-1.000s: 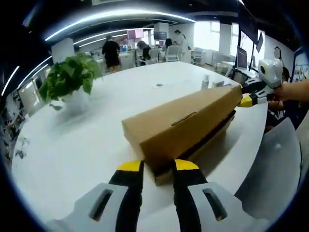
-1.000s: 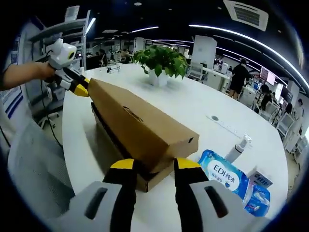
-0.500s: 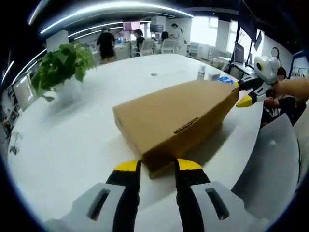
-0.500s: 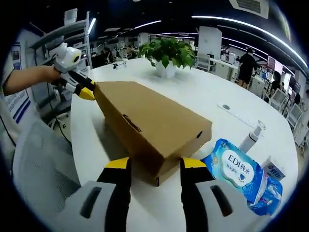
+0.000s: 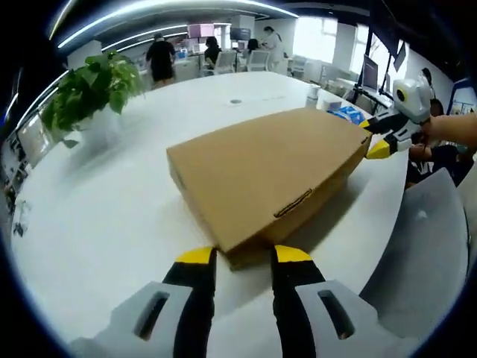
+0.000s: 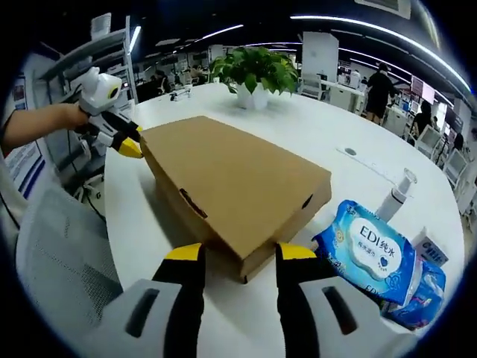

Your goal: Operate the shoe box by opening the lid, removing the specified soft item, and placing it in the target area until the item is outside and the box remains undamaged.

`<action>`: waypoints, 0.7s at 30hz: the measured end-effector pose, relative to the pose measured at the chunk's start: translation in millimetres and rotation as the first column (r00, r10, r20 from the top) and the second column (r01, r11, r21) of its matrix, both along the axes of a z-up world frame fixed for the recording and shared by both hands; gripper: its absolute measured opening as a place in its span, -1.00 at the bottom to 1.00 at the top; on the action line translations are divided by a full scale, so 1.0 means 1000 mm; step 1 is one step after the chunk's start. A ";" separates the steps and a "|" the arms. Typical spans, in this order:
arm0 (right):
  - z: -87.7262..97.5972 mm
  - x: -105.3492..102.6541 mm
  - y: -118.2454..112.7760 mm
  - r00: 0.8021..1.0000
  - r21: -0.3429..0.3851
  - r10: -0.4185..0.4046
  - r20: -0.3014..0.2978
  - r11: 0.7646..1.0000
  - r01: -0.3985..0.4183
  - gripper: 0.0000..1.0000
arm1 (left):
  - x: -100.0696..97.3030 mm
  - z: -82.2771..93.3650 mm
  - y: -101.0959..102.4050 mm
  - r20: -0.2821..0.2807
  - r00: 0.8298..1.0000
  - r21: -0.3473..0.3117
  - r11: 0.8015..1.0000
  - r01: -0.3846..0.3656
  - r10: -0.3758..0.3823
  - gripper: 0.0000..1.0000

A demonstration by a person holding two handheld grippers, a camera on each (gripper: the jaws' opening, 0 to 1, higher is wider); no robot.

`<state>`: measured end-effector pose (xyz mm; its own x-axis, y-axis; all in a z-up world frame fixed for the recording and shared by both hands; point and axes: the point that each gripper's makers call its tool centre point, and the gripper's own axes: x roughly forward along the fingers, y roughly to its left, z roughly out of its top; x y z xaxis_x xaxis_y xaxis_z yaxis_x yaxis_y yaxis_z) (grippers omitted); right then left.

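shoe box (image 5: pixel 264 171) lid now lies flatter; both tongs stay at its ends.

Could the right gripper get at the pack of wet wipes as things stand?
Probably yes. In the right gripper view the pack of wet wipes lies on the white table just beside the right gripper, whose jaws stand open at the cardboard box, with nothing between them.
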<state>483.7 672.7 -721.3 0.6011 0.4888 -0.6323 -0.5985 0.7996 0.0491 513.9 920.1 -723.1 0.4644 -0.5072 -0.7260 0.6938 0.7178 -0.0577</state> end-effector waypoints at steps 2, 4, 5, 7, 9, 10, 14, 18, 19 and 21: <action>-0.002 0.000 0.000 1.000 -0.003 -0.002 -0.005 1.000 0.002 -0.31 | 0.000 -0.002 0.000 -0.004 1.000 -0.002 1.000 -0.004 0.004 -0.45; -0.004 0.000 0.001 1.000 -0.007 -0.003 -0.009 1.000 0.003 -0.31 | 0.001 -0.004 -0.001 -0.009 1.000 -0.004 1.000 -0.009 0.009 -0.45; -0.005 0.000 0.001 1.000 -0.009 -0.004 -0.011 1.000 0.004 -0.31 | 0.001 -0.006 -0.001 -0.011 1.000 -0.003 1.000 -0.010 0.010 -0.45; -0.008 0.001 0.001 1.000 -0.016 -0.004 -0.014 1.000 0.004 -0.32 | 0.003 -0.008 -0.001 -0.010 1.000 0.002 1.000 -0.012 0.012 -0.45; -0.009 0.001 0.001 1.000 -0.019 -0.007 -0.017 1.000 0.007 -0.32 | 0.004 -0.009 -0.002 -0.011 1.000 0.008 1.000 -0.013 0.014 -0.45; -0.010 0.001 0.001 1.000 -0.023 -0.008 -0.017 1.000 0.008 -0.32 | 0.004 -0.011 -0.002 -0.010 1.000 0.014 1.000 -0.012 0.013 -0.45; -0.014 0.002 0.001 1.000 -0.035 -0.012 -0.021 0.999 0.011 -0.34 | 0.005 -0.016 -0.002 -0.014 1.000 0.030 0.999 -0.012 0.012 -0.46; -0.016 0.003 0.001 1.000 -0.051 -0.014 -0.019 0.999 0.013 -0.34 | 0.006 -0.018 -0.003 -0.011 1.000 0.042 0.999 -0.013 0.013 -0.46; -0.016 0.005 0.000 1.000 -0.048 -0.021 -0.018 0.999 0.020 -0.34 | 0.008 -0.018 -0.003 -0.010 1.000 0.039 0.999 -0.019 0.019 -0.46; -0.017 0.007 0.000 1.000 -0.047 -0.026 -0.018 0.999 0.025 -0.34 | 0.011 -0.017 -0.003 -0.007 1.000 0.039 0.999 -0.023 0.023 -0.46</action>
<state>490.4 672.6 -738.0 0.6012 0.4426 -0.6653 -0.5771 0.8164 0.0217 524.9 917.4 -740.5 0.4702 -0.4676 -0.7485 0.6768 0.7354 -0.0343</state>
